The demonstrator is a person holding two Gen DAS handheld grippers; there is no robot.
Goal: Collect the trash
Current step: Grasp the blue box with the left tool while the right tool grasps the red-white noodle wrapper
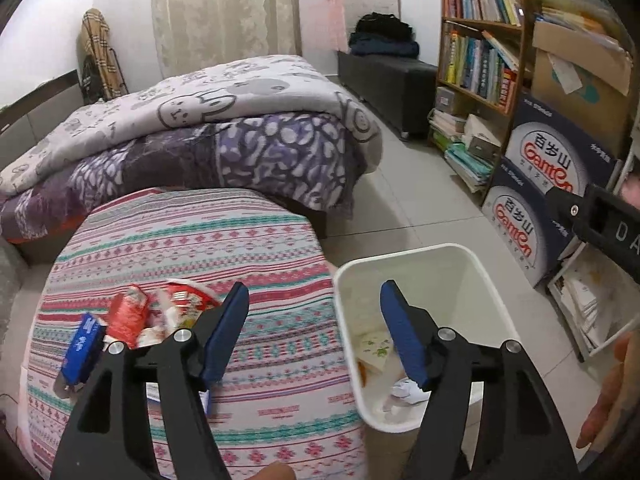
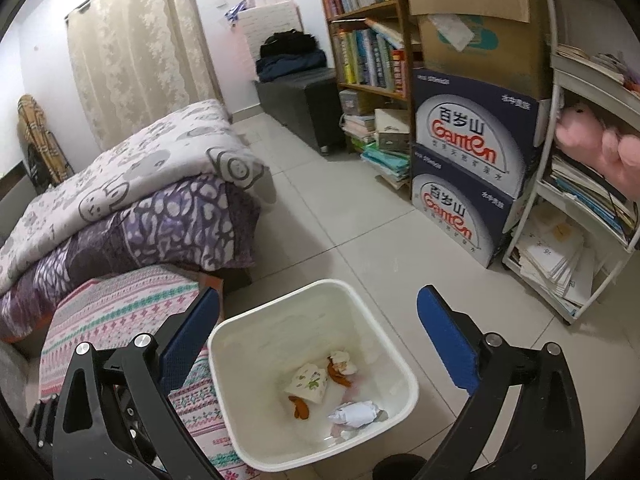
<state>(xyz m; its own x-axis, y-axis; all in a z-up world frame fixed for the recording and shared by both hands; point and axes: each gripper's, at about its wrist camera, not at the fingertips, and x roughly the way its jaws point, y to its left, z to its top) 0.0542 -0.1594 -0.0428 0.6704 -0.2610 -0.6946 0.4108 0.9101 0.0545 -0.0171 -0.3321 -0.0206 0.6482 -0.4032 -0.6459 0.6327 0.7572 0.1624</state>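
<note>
A white trash bin (image 2: 280,300) stands on the tiled floor beside a low table with a striped cloth (image 1: 200,240). Inside the bin lie crumpled white paper (image 2: 356,412), a flowered paper pack (image 2: 308,384) and orange peel (image 2: 300,410). On the table's left part sit red wrappers (image 1: 132,312), a red-and-white container (image 1: 184,300) and a blue packet (image 1: 82,344). My left gripper (image 1: 315,292) is open and holds nothing; it hangs over the gap between table and bin (image 1: 420,252). My right gripper (image 2: 318,296) is open wide above the bin, with nothing in it.
A bed with folded quilts (image 1: 200,128) lies behind the table. Right of the bin stand stacked blue water cartons (image 2: 468,168), a bookshelf (image 2: 372,40), a white shelf cart with papers (image 2: 580,240) and a black bench (image 2: 304,100). Tiled floor (image 2: 340,208) stretches between them.
</note>
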